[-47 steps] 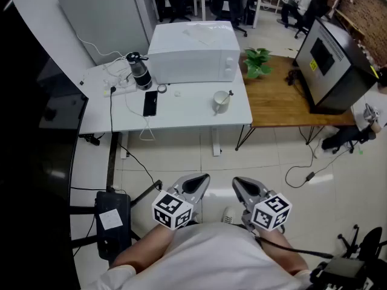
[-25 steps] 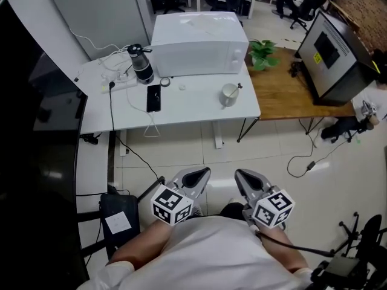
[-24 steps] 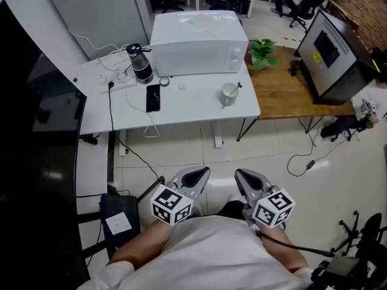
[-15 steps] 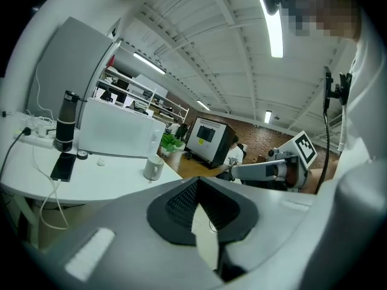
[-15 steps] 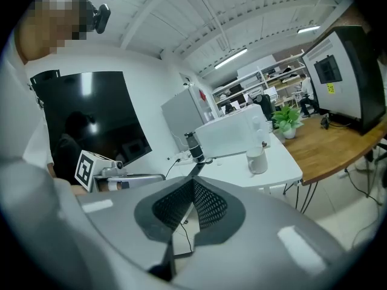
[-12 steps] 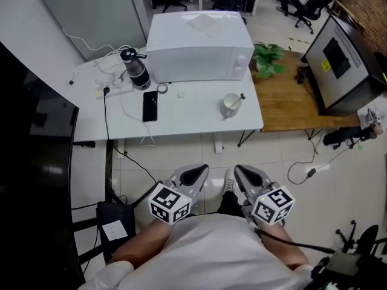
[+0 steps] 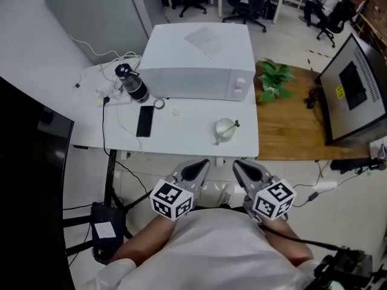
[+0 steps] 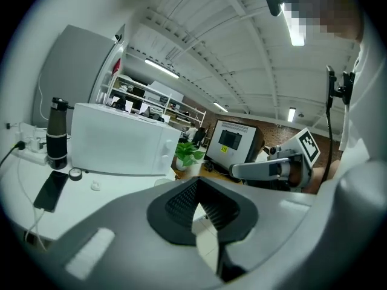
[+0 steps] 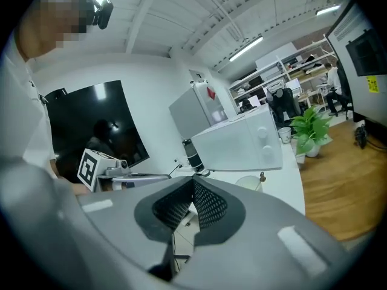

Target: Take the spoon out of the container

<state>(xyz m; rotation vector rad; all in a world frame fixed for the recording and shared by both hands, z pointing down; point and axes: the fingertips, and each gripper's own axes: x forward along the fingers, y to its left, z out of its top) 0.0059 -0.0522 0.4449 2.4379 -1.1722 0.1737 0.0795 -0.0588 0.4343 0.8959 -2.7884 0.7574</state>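
- Shirt [image 7: 211, 252]: white, plain; sleeve [image 7: 115, 272] white.
- Left gripper [image 7: 196, 169], right gripper [image 7: 247, 169]: matching light grey moulded shells, each tapering to rounded tip.
- Pads [image 8: 181, 201]: black, fine ribbed texture, set in black V-shaped recess; same on right.
- Patch [image 9: 300, 241]: pale rectangle on grey shell; one on left shell too.
- Left cube [image 7: 172, 199], right cube [image 7: 273, 200]: white faces, black square markers.
- Cable [image 7: 302, 241]: thin, black, running from right gripper.
- Camera [image 9: 104, 12]: small, black, worn on head.
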